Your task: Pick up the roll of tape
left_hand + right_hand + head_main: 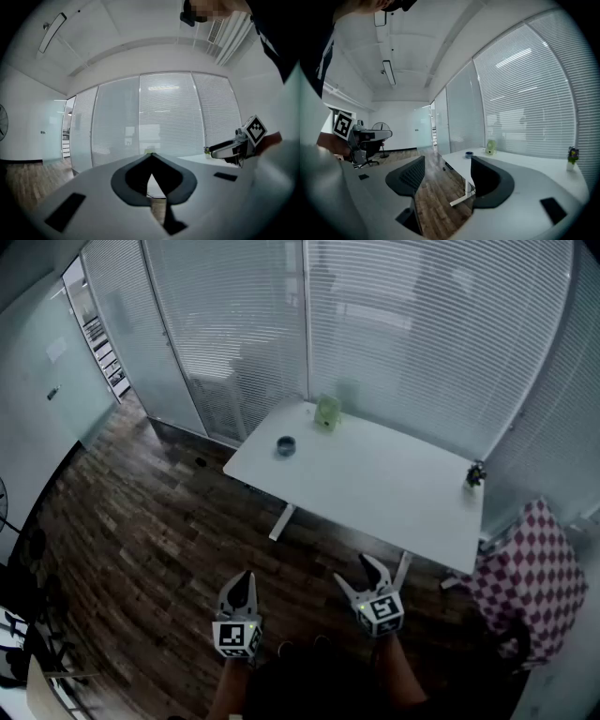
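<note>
Standing well back from table [375, 493]; kept right gripper [354, 570] spread wide for distant roll of tape [286, 446], left gripper [245, 577] pinched together, empty

The tape [286, 446] near the table's [375, 498] far-left corner is too small to show more than a dark ring. The pale green thing [327, 412] at the far edge is too small to name, and the plant [475, 474] near the far-right corner shows no detail. A checked seat [536, 577] is cut by the right edge, a fan [3, 507] by the left, and the forearms [398, 679] by the bottom. The left gripper's [151, 158] joined jaws cover nearly all of the table in its view. The right gripper's [447, 161] right jaw hides the table's near part.
</note>
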Demonstrator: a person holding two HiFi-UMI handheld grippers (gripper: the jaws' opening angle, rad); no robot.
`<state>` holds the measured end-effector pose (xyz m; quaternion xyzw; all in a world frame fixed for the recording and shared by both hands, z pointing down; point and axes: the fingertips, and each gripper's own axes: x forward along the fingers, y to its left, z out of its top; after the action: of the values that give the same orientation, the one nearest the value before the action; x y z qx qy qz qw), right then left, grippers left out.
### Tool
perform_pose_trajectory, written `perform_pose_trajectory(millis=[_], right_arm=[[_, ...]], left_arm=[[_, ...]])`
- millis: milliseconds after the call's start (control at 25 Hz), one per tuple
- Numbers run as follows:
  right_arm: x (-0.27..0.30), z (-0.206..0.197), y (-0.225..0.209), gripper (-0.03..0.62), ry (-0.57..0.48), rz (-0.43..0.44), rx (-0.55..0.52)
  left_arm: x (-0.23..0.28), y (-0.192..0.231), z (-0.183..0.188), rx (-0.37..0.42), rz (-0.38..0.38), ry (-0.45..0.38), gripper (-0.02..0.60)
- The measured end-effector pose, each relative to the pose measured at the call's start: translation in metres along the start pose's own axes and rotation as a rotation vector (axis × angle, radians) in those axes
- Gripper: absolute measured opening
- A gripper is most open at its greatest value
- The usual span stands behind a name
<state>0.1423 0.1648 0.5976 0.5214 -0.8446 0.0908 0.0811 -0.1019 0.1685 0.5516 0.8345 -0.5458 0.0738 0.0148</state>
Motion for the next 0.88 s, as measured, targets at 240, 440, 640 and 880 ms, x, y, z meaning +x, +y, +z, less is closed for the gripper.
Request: perform_pose_trajectory(millis=[240, 440, 640, 880], right_arm=[[0.004, -0.003, 0.006, 0.295, 0.038, 0.027, -0.010], [0.008, 0.001, 0.014, 0.295, 0.060, 0.032, 0.029], [0.012, -0.001, 0.001, 0.296, -0.027, 0.023, 0.035], [0.007, 0.003, -0.009, 0.295, -0.041, 0.024, 0.052]], left_arm=[[0.005, 0.002, 0.002, -0.082, -0.028, -0.026, 0.006], [0.006, 0.011, 0.006, -0.119, -0.042, -0.034, 0.006], [0.008, 0.009, 0.006, -0.117, -0.043, -0.041, 0.006], [0.006, 0.006, 0.006, -0.109, -0.016, -0.038, 0.006]])
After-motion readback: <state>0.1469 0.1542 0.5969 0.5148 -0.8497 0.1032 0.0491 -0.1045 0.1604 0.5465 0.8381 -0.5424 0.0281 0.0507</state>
